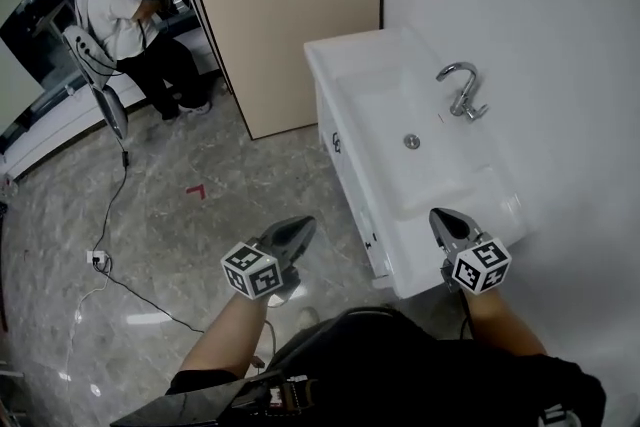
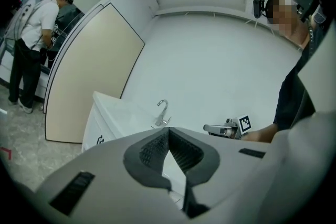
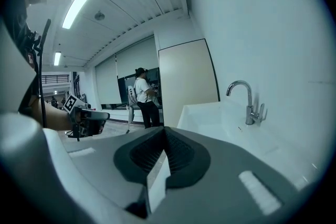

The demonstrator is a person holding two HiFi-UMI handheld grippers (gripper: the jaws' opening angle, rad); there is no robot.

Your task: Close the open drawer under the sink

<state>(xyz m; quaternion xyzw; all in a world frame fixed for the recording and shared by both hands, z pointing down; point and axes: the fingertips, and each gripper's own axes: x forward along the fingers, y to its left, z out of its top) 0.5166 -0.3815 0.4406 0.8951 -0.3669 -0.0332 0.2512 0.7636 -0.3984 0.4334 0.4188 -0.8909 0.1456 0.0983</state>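
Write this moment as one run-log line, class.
left hand-held gripper: shut, empty | right hand-held gripper: shut, empty | sink: ahead of both | drawer fronts: look closed

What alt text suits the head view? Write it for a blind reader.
From above: a person holds the left gripper and right gripper, both shut and empty, before a white sink cabinet with a chrome faucet. Another person stands at upper left beside a tan panel.

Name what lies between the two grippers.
Head view: floor beside the left gripper, then the sink unit's front corner by the right gripper.
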